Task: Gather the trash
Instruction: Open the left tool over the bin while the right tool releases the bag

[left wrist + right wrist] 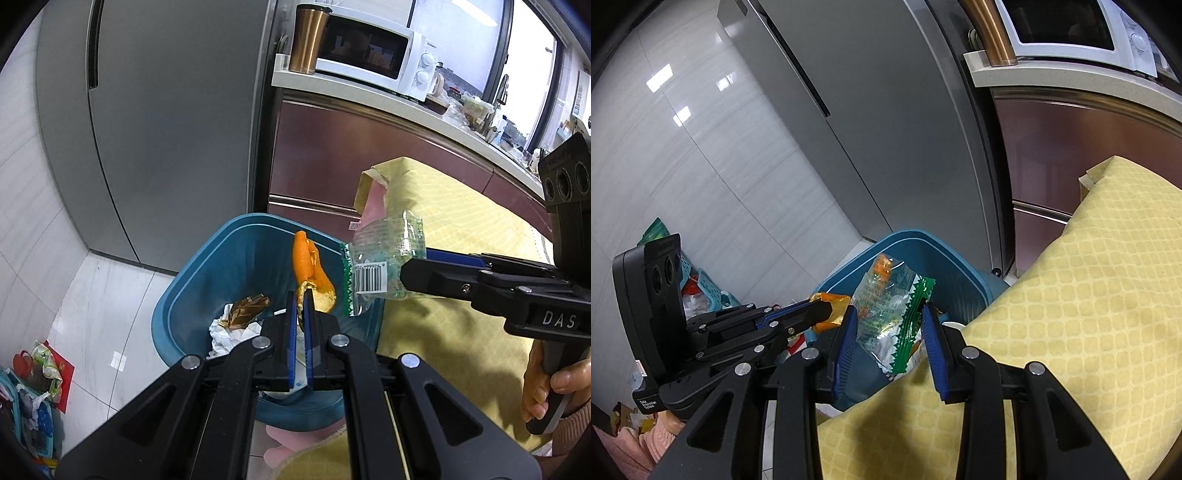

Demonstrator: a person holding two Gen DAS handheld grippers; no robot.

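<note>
My left gripper [304, 299] is shut on a piece of orange peel [312, 266], which sticks up over the blue trash bin [199, 266]. In the bin lie crumpled white tissue [225, 336] and a gold wrapper [247, 304]. From the right, my right gripper [410, 267] reaches in, shut on a clear plastic wrapper [380, 258] with a green edge and a barcode. In the right wrist view the plastic wrapper [886, 314] sits between the blue pads of the right gripper [890, 328], above the trash bin [945, 258]. The left gripper [827, 314] with the orange peel [833, 306] is at its left.
A table with a yellow cloth [450, 206] stands right beside the bin. Behind are a grey fridge [166, 129] and a counter with a microwave [369, 51] and a copper tumbler [308, 40]. Bags and baskets [33, 387] lie on the floor at left. A hand [554, 384] grips the right handle.
</note>
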